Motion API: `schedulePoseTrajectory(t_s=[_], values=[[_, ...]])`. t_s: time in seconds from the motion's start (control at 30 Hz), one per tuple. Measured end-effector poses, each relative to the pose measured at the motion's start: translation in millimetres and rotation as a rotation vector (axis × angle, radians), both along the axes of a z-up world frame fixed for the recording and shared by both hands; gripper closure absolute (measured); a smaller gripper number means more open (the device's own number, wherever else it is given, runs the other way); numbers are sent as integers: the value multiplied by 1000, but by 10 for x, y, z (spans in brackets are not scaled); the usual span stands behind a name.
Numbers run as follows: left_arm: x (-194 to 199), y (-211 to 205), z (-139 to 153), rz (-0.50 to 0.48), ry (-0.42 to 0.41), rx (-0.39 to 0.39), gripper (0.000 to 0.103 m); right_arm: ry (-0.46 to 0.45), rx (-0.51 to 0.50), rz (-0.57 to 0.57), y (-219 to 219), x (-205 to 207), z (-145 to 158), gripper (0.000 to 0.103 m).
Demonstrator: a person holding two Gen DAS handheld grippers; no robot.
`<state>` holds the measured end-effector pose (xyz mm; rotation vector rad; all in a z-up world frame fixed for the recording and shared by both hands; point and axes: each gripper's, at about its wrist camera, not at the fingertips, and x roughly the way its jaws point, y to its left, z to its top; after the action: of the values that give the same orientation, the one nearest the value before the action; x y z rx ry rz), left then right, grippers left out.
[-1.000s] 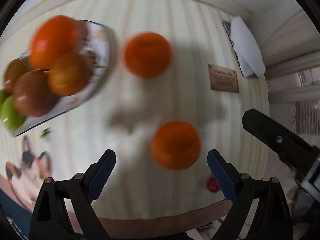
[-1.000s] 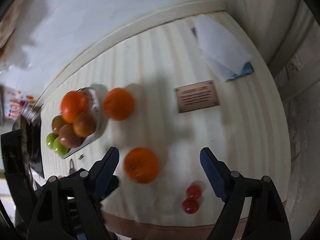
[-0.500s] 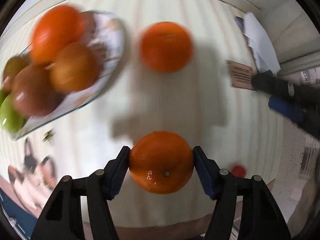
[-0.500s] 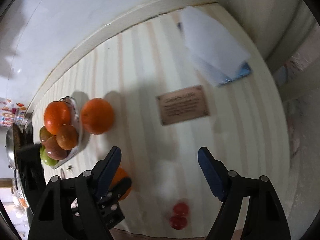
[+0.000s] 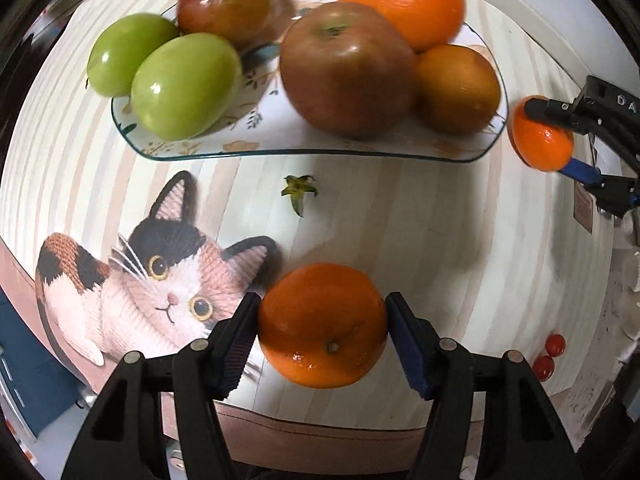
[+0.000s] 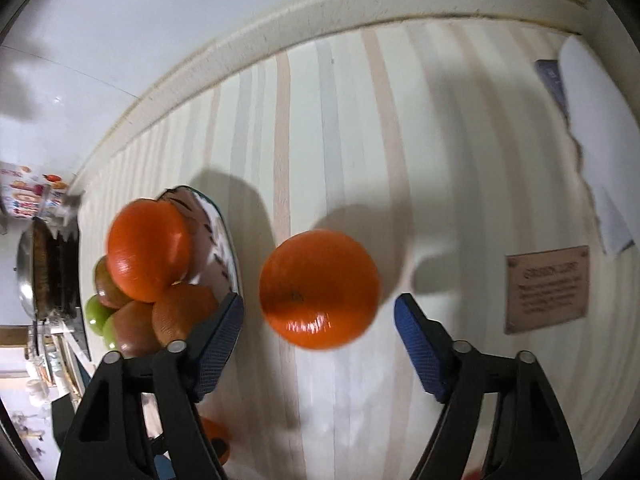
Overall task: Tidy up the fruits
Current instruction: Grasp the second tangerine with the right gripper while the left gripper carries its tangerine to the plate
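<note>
Closest to me, the left gripper (image 5: 322, 326) has its two blue pads pressed on the sides of an orange (image 5: 323, 325), so it pinches this fruit above the striped tablecloth (image 5: 420, 216), beside the printed cat (image 5: 160, 280). Just past it lies a small dried green calyx (image 5: 299, 193) on the cloth. Behind that stands the glass plate (image 5: 280, 142), with two green fruits (image 5: 184, 86), two apples (image 5: 346, 70), a small orange fruit (image 5: 458, 88) and a big orange (image 5: 402, 2) on it. At the cloth's right edge I see two small red fruits (image 5: 550, 356). The right gripper (image 6: 319, 350) has just been closing its jaws, but they stand spread, and the second orange (image 6: 319, 294) sits between them with a gap to each pad (image 6: 218, 344), near the plate's rim. Farther right lie a brown card (image 6: 546, 288) and white paper (image 6: 596, 120).
</note>
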<state>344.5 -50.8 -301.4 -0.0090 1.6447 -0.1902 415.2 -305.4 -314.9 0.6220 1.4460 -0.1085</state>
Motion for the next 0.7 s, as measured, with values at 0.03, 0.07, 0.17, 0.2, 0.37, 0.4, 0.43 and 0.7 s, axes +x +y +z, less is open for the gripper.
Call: schedulePoseTrajectory(t_s=[0.03, 0.07, 0.17, 0.2, 0.37, 0.4, 0.43, 0.7], values=[[-3, 9, -4, 6, -1, -3, 42, 2, 2, -1, 9, 21, -40, 34], [-7, 18, -3, 8, -3, -3, 42, -5, 4, -3, 21, 39, -55, 34], [105, 50, -25, 9, -4, -7, 42, -11, -15, 12, 78, 41, -58, 35], [97, 61, -27, 6, -4, -8, 42, -10, -19, 24, 105, 22, -56, 35], [84, 88, -32, 5, -1, -10, 42, 20, 18, 116, 270, -227, 2, 35], [78, 56, -17, 3, -1, -8, 42, 34, 24, 156, 358, -316, 10, 35], [71, 58, -18, 2, -2, -7, 42, 42, 30, 173, 392, -374, 8, 35], [67, -38, -8, -16, -15, 4, 42, 28, 10, 187, 589, -630, -40, 34]])
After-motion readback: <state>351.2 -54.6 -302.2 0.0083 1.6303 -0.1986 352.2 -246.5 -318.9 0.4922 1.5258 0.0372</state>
